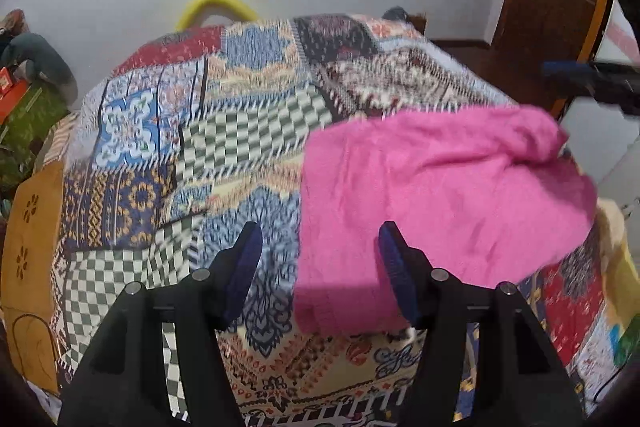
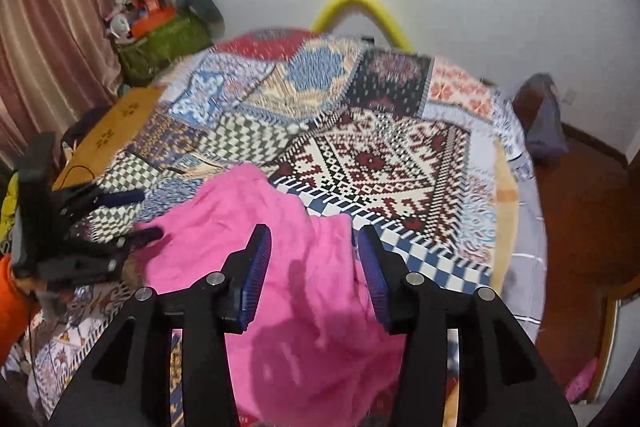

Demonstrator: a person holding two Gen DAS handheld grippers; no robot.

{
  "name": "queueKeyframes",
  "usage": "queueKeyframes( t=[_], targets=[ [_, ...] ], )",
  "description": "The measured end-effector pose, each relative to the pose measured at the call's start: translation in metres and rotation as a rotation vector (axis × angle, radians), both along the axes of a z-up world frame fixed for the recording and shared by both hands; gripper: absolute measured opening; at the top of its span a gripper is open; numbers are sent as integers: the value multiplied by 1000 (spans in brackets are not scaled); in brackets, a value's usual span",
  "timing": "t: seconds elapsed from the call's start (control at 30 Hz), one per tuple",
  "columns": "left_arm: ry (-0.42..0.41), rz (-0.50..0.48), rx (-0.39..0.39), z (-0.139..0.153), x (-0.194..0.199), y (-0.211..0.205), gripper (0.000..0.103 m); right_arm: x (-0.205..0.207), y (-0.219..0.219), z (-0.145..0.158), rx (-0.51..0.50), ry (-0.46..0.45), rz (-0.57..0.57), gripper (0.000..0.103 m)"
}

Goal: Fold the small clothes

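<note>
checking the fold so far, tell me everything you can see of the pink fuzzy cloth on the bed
The bright pink, fleecy-looking cloth lies loose and rumpled on the patchwork-patterned bedspread, not yet a neat fold. One corner at the far right in the left wrist view is bunched and curled over; a thicker hem shows along its near edge. The open left gripper straddles its left edge and the open right gripper hovers over its middle; neither visibly grips it.

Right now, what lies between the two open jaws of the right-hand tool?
In the right wrist view, the pink garment fills the gap between the right gripper's jaws, lying rumpled on the patchwork bedspread.
</note>
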State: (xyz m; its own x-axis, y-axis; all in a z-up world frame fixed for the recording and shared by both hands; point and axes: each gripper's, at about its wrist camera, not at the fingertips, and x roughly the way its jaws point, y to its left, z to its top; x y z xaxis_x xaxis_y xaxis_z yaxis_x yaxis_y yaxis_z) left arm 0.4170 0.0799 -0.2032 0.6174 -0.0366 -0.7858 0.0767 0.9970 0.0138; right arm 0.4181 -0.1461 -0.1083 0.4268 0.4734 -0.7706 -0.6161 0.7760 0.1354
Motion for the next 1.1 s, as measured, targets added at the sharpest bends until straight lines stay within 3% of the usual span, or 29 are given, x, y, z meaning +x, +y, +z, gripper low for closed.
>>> queueKeyframes(
  t=[0.1,0.2,0.27,0.47,0.67,0.7,0.77,0.83,1.1],
  targets=[
    [-4,5,-41,10,9,-4,60,-15,-8,3,51,-9,2,42],
    [3,6,-50,9,21,-11,64,-19,-7,-14,51,24,5,42],
    [21,20,-13,-1,30,-14,67,-16,-4,-30,17,40,-2,42],
    [99,55,-3,-37,38,-3,70,9,-22,-67,-8,86,-109,42],
    [108,64,-81,-34,34,12,73,10,-48,-59,37,119,-156,43],
    [113,66,-93,-33,35,13,73,4,-51,-55,37,117,-158,46],
    [130,67,-126,-33,37,13,73,-7,-56,-48,47,111,-164,71],
    [160,67,-176,-36,41,11,73,-16,-62,-44,69,102,-180,82],
    [187,63,-245,-38,49,-8,73,-23,-56,-82,125,280,-218,83]
  ],
)
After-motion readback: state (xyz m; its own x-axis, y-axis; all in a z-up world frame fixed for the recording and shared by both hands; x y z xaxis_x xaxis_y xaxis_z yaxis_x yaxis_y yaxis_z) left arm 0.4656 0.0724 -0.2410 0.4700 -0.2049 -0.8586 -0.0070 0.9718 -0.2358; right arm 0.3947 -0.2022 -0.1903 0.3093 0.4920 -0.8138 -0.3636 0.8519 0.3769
